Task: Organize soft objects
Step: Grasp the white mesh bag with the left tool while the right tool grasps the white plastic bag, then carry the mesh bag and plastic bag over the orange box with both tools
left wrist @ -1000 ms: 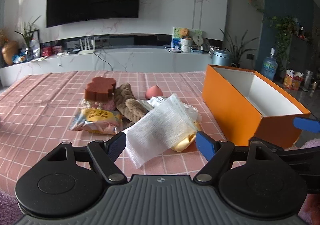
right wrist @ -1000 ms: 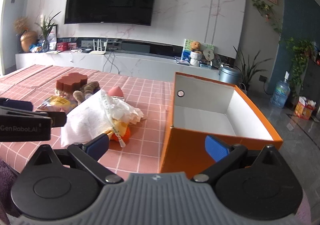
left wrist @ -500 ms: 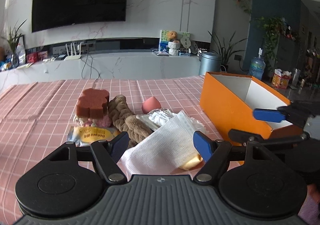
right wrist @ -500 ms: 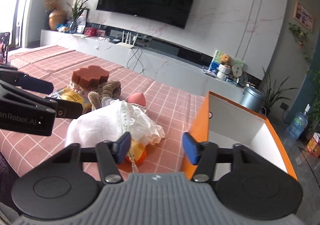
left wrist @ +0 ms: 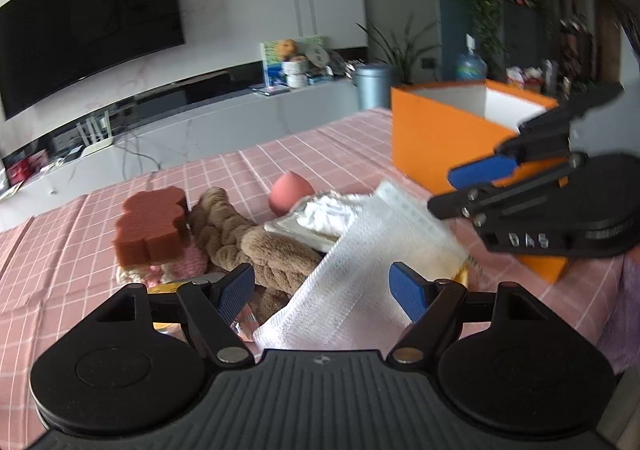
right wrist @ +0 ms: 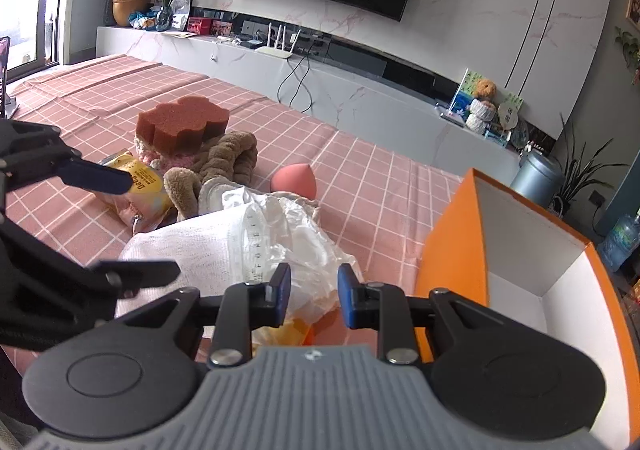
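Note:
A pile of soft things lies on the pink checked cloth: a brown sponge (left wrist: 151,225), a braided brown plush (left wrist: 256,246), a pink egg-shaped puff (left wrist: 289,198), crumpled white plastic (right wrist: 296,234) and a white mesh bag (left wrist: 360,274). My left gripper (left wrist: 322,288) is open, its fingers on either side of the mesh bag's near end. My right gripper (right wrist: 314,294) is partly open and empty, just above the plastic and an orange-yellow item (right wrist: 298,324). The orange box (right wrist: 520,250) stands open at the right.
A yellow snack packet (right wrist: 136,185) lies at the pile's left. The right gripper's body (left wrist: 560,201) shows in front of the orange box (left wrist: 440,137) in the left wrist view. A TV wall and low cabinet stand behind the table.
Both grippers have moved in toward the pile. The right gripper's jaws have narrowed a lot. The left gripper has tilted and come closer over the mesh bag.

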`<state>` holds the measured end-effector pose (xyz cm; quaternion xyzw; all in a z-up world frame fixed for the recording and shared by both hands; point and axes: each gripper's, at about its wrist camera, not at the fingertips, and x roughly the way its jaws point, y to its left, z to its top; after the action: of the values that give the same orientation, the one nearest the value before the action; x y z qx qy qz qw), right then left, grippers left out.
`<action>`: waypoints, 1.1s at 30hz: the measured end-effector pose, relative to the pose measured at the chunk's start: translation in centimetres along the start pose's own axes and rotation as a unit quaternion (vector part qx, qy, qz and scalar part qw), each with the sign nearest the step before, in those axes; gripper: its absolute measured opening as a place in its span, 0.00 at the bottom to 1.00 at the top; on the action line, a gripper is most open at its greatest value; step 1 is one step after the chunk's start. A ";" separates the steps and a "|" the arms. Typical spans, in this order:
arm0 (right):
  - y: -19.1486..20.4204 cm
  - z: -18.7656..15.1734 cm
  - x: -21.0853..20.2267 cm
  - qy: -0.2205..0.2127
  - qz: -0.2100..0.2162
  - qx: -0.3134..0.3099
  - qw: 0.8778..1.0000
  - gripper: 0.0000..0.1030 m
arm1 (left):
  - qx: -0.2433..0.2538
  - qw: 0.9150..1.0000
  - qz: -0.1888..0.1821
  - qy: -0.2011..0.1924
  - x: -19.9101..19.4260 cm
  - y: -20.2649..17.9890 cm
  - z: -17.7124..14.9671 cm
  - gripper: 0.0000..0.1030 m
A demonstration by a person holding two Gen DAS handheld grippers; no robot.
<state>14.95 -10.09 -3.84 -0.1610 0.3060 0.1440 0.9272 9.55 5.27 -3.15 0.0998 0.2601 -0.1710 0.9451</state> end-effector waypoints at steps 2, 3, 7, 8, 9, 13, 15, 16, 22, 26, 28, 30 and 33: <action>0.0 -0.1 0.6 0.007 0.007 0.000 1.000 0.24 | 0.027 1.000 -0.010 0.010 1.0 0.0 -0.5 0.88; 0.1 -0.1 1.0 0.009 0.009 -0.001 1.000 0.24 | 0.042 0.999 -0.012 0.015 1.5 -0.1 -0.7 0.88; 0.3 -0.1 1.9 0.014 0.016 0.000 1.000 0.24 | 0.102 0.994 -0.018 0.027 3.1 -1.0 -1.2 0.88; 0.3 -0.1 2.0 0.014 0.018 0.000 1.000 0.24 | 0.108 0.993 -0.022 0.032 3.5 -1.1 -1.3 0.88; 0.4 -0.1 2.2 0.014 0.020 0.001 1.000 0.24 | 0.112 0.993 -0.027 0.037 3.9 -1.1 -1.4 0.88; 0.2 -0.2 2.5 0.018 0.026 0.009 0.999 0.25 | 0.114 0.991 -0.043 0.050 5.1 -1.5 -1.7 0.66; 0.1 -0.2 2.5 0.016 0.026 0.010 0.999 0.25 | 0.113 0.991 -0.043 0.057 5.5 -1.7 -1.7 0.52; 0.0 -0.1 2.5 0.016 0.026 0.011 0.999 0.28 | 0.113 0.991 -0.039 0.059 5.5 -1.7 -1.7 0.44; -1.0 0.4 2.2 0.009 0.029 0.043 0.999 0.43 | 0.081 0.994 -0.034 0.066 3.8 -0.8 -1.2 0.06; -1.3 0.7 2.3 0.000 0.038 0.059 0.998 0.56 | -0.007 0.997 -0.044 0.069 2.1 1.4 -0.4 0.02; -1.1 1.0 2.5 -0.004 0.041 0.064 0.997 0.59 | -0.062 0.995 -0.036 0.068 1.3 2.9 0.0 0.02; -0.9 1.5 3.0 -0.003 0.041 0.074 0.996 0.60 | -0.115 0.991 -0.027 0.067 0.7 4.4 0.3 0.02; -1.2 2.3 4.1 0.001 0.048 0.124 0.991 0.80 | -0.160 0.985 -0.014 0.065 0.4 5.9 0.8 0.02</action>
<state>19.72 -9.57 -4.41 -0.0304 0.3300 0.1487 0.9317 12.47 10.39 -2.10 -0.0454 0.3460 -0.1339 0.9275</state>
